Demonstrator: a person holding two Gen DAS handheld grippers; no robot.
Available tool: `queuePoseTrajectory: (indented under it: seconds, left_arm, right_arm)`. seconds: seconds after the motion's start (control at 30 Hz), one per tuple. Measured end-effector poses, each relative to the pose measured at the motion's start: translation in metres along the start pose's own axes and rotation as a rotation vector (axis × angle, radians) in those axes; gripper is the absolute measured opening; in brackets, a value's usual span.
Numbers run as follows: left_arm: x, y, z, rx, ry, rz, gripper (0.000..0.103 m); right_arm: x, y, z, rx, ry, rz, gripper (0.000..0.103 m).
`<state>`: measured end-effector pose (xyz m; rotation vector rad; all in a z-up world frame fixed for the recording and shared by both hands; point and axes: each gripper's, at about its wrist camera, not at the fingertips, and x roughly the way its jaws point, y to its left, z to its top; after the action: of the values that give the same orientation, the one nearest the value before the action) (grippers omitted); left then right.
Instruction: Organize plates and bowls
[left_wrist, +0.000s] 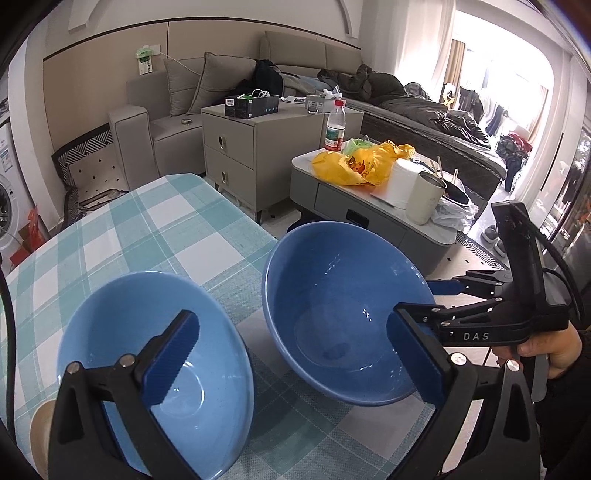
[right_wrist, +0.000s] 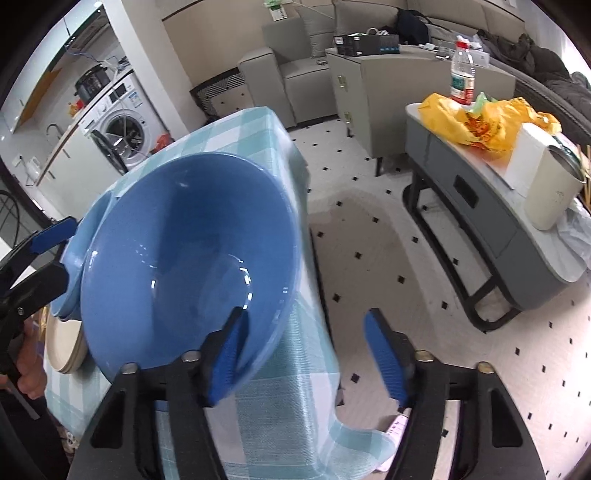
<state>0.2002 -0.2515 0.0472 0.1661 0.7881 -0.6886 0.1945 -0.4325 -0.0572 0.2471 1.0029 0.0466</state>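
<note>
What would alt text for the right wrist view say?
A deep glossy blue ceramic bowl tilts at the edge of a teal checked tablecloth, its rim between the right gripper's open blue-padded fingers; cream plates sit left.

2 blue bowls, 1 cream plate stack, 1 bottle.

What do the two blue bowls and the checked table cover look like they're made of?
Left blue bowl and right blue bowl: probably glazed ceramic, possibly melamine; smooth glossy surfaces with sharp highlights. Checked table cover: seemingly a woven-textured vinyl or coated fabric, matte with a fine visible weave, draping stiffly over the edge.
</note>
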Motion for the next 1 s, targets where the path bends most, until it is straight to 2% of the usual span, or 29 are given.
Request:
queuePoseTrajectory:
  seconds: [0.07, 0.3, 0.4, 0.5, 0.6, 0.7, 0.73, 0.8, 0.9, 1.0]
  left_arm:
    - [0.0011, -0.0009, -0.0003, 0.002, 0.001, -0.001, 0.102]
    - [-0.0007, -0.0042, -0.0032, 0.017, -0.009, -0.029, 0.101]
    - [0.0001, -0.0050, -0.0045, 0.017, -0.001, -0.054, 0.094]
    - [0.0003, -0.0069, -0.0055, 0.020, 0.003, -0.064, 0.093]
    - [-0.0010, -0.0082, -0.0063, 0.021, 0.000, -0.086, 0.084]
    - [-0.0013, -0.0090, -0.0069, 0.021, 0.002, -0.098, 0.082]
    - [-0.0014, -0.0094, -0.0072, 0.021, 0.001, -0.103, 0.074]
    - [-0.0003, -0.0093, -0.0077, 0.017, 0.009, -0.114, 0.066]
    - [0.0023, -0.0095, -0.0081, 0.014, 0.024, -0.108, 0.065]
    - [0.0056, -0.0098, -0.0097, 0.007, 0.037, -0.109, 0.059]
  right_arm:
    - [0.0030, 0.0024, -0.0002, -0.007, 0.008, 0.000, 0.060]
    - [0.0072, 0.0023, -0.0010, -0.005, 0.015, 0.006, 0.060]
    - [0.0074, 0.0023, -0.0016, -0.004, 0.016, 0.007, 0.060]
    - [0.0076, 0.0032, -0.0021, -0.004, 0.016, 0.006, 0.060]
    - [0.0078, 0.0036, -0.0033, -0.003, 0.017, 0.004, 0.060]
    - [0.0080, 0.0030, -0.0053, -0.004, 0.018, 0.001, 0.060]
    - [0.0081, 0.0030, -0.0055, -0.003, 0.018, 0.002, 0.060]
    - [0.0084, 0.0025, -0.0057, -0.003, 0.019, 0.001, 0.060]
    - [0.0092, 0.0015, -0.0067, -0.002, 0.023, 0.000, 0.060]
    - [0.0092, 0.0001, -0.0063, -0.001, 0.023, 0.002, 0.060]
